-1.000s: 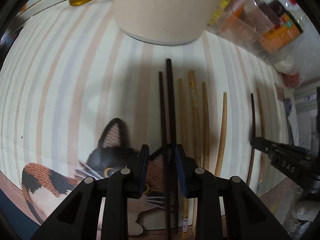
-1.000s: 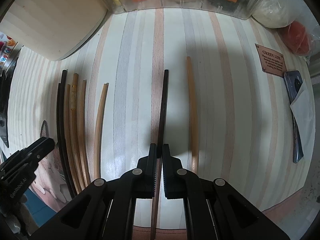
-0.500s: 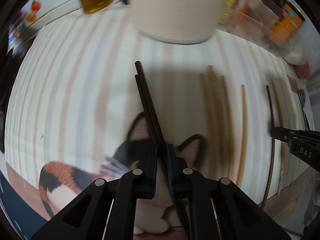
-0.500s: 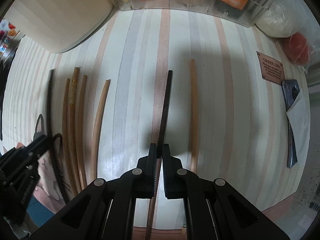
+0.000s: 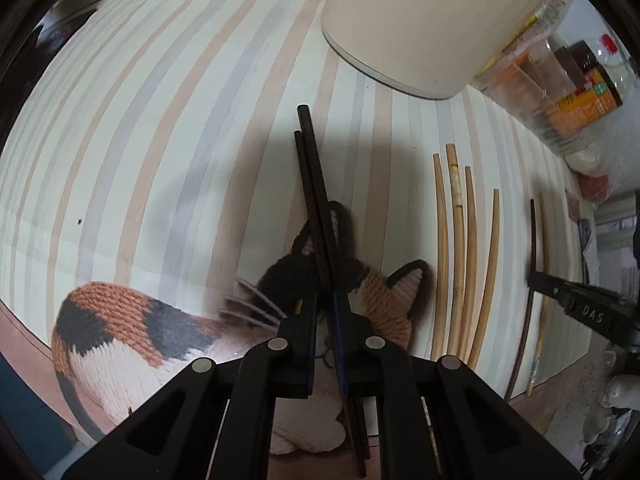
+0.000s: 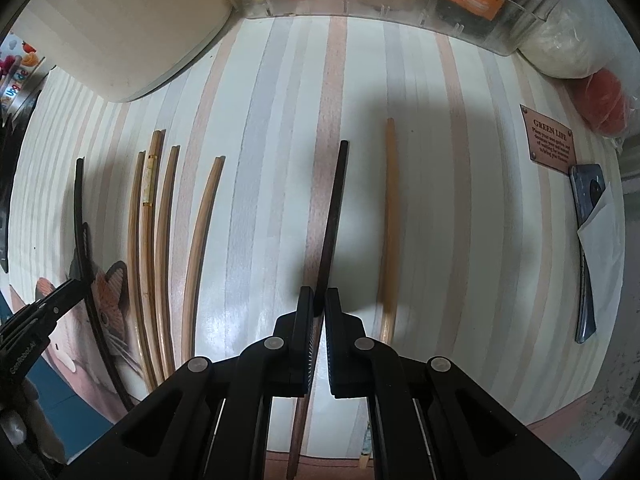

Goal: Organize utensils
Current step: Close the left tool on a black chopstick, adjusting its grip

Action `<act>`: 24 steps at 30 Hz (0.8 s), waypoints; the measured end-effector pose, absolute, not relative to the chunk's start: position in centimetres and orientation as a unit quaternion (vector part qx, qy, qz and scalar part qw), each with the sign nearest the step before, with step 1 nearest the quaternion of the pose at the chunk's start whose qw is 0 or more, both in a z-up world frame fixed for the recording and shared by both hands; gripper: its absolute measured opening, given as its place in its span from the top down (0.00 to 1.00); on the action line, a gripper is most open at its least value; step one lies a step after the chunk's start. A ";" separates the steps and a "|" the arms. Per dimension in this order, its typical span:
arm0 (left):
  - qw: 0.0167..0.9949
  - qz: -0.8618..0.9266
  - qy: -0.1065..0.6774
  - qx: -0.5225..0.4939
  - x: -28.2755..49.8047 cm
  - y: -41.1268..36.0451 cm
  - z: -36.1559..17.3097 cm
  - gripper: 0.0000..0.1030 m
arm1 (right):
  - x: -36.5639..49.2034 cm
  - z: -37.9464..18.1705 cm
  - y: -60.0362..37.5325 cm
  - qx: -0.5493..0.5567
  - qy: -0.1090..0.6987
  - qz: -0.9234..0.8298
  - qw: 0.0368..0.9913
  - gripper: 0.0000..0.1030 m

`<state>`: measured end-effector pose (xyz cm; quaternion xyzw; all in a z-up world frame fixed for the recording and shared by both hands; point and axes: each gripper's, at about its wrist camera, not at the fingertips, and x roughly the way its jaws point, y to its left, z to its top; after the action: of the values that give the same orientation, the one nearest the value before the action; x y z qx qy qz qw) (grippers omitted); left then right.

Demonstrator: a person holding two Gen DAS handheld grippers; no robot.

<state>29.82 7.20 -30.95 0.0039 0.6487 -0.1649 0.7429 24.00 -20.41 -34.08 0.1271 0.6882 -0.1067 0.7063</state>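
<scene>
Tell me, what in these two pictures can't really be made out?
- Left wrist view: the near ends of the two black chopsticks run behind the left gripper.
- Right wrist view: the near end of the dark chopstick is hidden by the right gripper.
- Both views: the cream container is cut off by the top edge.
- Left wrist view: the jar labels behind the clear organiser are too blurred to read.

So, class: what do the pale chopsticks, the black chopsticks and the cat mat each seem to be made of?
Pale chopsticks: probably bamboo or wood, tan with faint grain and a soft sheen.
Black chopsticks: smooth, dark and matte, perhaps lacquered wood or plastic; the look leaves it open.
Cat mat: looks like knitted yarn, with visible stitch rows, though it could be printed.
</scene>
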 end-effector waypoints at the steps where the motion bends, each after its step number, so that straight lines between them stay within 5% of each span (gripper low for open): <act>1: 0.745 -0.162 0.647 0.012 29.8 7.0 -30.9 0.93 | 24.0 -34.1 -20.4 0.126 0.688 -0.107 0.707 0.94; 11: 0.759 -0.130 0.630 0.102 29.2 2.4 -31.3 0.96 | 24.2 -34.4 -19.4 0.109 0.692 -0.106 0.705 0.94; 24: 0.750 -0.122 0.645 0.077 31.3 3.8 -31.4 0.92 | 24.7 -34.9 -19.6 0.120 0.722 -0.075 0.677 0.94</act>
<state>31.28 3.85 -31.37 0.0769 0.6452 -0.1220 0.7503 24.67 -19.64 -34.93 0.1202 0.7217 -0.0755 0.6775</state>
